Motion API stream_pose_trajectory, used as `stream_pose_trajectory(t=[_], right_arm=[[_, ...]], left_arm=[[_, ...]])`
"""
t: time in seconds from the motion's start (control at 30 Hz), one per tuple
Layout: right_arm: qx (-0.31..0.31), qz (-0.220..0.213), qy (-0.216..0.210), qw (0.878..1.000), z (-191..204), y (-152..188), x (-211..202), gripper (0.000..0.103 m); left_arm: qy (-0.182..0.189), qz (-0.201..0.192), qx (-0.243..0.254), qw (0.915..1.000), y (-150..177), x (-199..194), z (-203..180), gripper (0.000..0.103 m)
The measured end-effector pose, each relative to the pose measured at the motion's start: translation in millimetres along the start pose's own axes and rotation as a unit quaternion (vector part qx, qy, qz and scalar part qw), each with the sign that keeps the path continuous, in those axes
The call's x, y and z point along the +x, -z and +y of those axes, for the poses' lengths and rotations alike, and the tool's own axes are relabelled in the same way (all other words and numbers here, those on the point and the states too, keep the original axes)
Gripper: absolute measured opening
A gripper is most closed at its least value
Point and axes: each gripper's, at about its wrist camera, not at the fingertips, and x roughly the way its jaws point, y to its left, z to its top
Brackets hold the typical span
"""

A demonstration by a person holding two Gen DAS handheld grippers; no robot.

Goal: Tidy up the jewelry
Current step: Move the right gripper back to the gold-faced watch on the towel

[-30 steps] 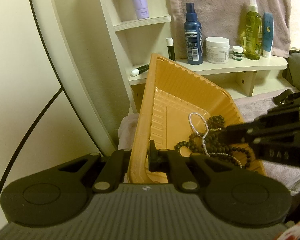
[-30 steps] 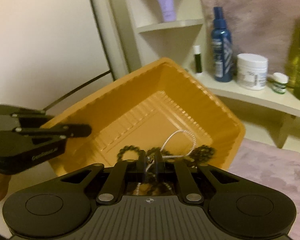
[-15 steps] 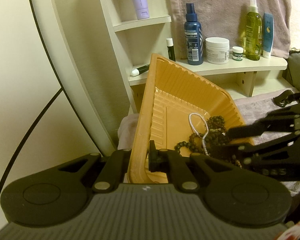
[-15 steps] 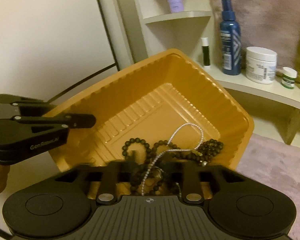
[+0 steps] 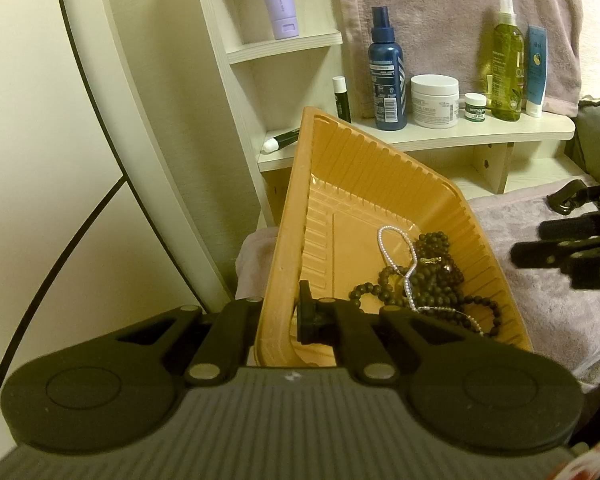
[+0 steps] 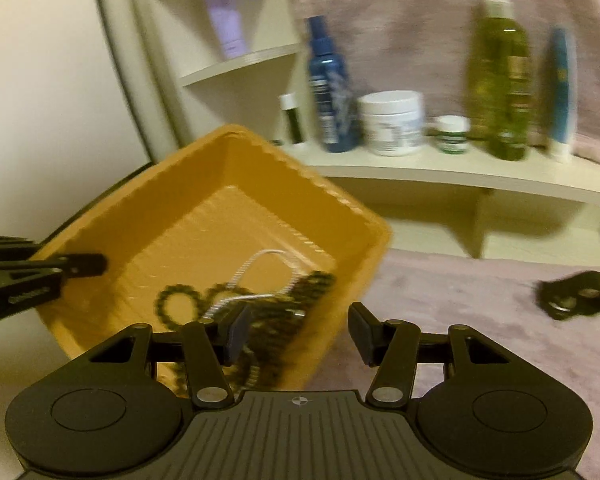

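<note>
An orange plastic tray (image 5: 380,184) stands tilted on a mauve cloth; it also shows in the right wrist view (image 6: 204,184). My left gripper (image 5: 278,316) is shut on the tray's near left wall. In the tray lie dark bead necklaces (image 5: 440,280) and a thin white pearl strand (image 5: 396,248), tangled together; the beads also show in the right wrist view (image 6: 284,304). My right gripper (image 6: 296,332) is open and empty, above the tray's right edge; its fingers (image 5: 556,252) show at the right of the left wrist view.
A white shelf (image 5: 460,132) behind the tray carries a blue spray bottle (image 5: 386,76), a white jar (image 5: 434,100), a green bottle (image 5: 506,56) and tubes. A black clip-like item (image 6: 572,294) lies on the mauve cloth (image 6: 480,300) at right. A curved white panel (image 5: 112,120) stands left.
My right gripper let go of the jewelry, opened wide and drew back to the right, out of the tray. The necklaces now lie loose in the tray. The left gripper kept still.
</note>
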Motion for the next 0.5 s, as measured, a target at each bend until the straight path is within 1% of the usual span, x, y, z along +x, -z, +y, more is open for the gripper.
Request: stream_pose_trajectory(t=[0.13,0.27,0.4,0.5], right_arm=[[0.019,-0.009,0.043,0.999,-22.8,7.1,-16.7,0.054],[0.038,-0.019,0.095,0.995,-50.2,17.6,-33.1,0.054],[0.031,-0.023,0.152,0.988,-73.4,27.4,-46.2,0.054],[0.041,-0.025,0.187,0.981,-92.7,35.9,-56.8,0.054]], left_arm=[[-0.001,0.0,0.001,1.0,-0.7,0.3,-0.9,0.004],[-0.001,0.0,0.002,1.0,-1.0,0.0,-1.2,0.004],[-0.002,0.0,0.003,1.0,-0.4,-0.1,-1.4,0.004],[-0.002,0.0,0.004,1.0,-0.1,-0.3,-1.7,0.004]])
